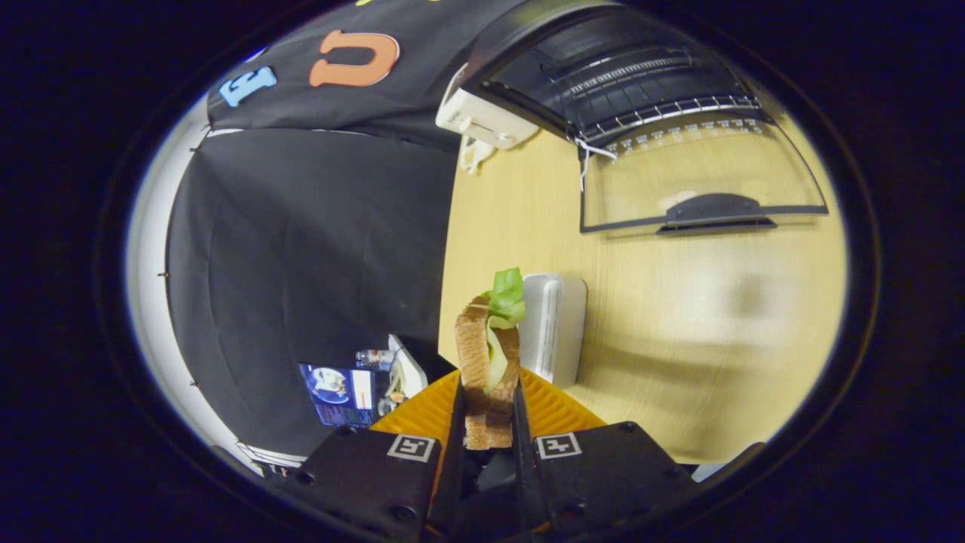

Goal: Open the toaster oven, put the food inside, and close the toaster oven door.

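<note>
A sandwich (486,354) of brown toast with green lettuce stands on edge between my two fingers, and my gripper (488,396) is shut on it, lifted above the wooden table (678,317). Far beyond the fingers stands the black toaster oven (603,72). Its glass door (697,181) hangs folded down flat and open, with the dark handle (712,211) at its near edge. The wire rack (663,109) shows inside the cavity.
A white rectangular tray (554,324) lies on the table just beyond the sandwich. An orange ribbed mat (550,411) sits under my fingers at the table's near edge. A white power strip (486,121) lies beside the oven. Past the table edge hangs black cloth.
</note>
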### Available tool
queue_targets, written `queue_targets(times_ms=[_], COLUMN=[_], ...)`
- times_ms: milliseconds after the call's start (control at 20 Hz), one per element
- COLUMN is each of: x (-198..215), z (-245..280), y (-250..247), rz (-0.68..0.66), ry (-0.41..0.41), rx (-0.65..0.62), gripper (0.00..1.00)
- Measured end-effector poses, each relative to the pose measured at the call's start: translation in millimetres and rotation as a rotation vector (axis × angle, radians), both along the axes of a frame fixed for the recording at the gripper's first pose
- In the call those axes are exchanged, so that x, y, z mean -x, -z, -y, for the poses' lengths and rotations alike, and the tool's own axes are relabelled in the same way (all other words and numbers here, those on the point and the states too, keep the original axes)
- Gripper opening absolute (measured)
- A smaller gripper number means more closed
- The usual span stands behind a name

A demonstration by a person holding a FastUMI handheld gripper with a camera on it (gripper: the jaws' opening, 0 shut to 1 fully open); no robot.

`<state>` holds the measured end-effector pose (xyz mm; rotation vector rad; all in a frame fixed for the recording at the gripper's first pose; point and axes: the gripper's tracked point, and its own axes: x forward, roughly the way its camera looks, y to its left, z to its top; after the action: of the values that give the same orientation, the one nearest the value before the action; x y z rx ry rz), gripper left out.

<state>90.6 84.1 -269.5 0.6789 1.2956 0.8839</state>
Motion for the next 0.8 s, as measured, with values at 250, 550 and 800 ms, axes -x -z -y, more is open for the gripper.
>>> queue_targets(times_ms=[250,550,800], x=[-47,-118,-167], z=[35,85,101], y=[-45,-42,-21], rz=[0.083,0.117,0.078], ry=[0.155,0.455,0.633], rx=[-0.096,-0.118,-0.161], gripper=[0.36,0.35,0.35])
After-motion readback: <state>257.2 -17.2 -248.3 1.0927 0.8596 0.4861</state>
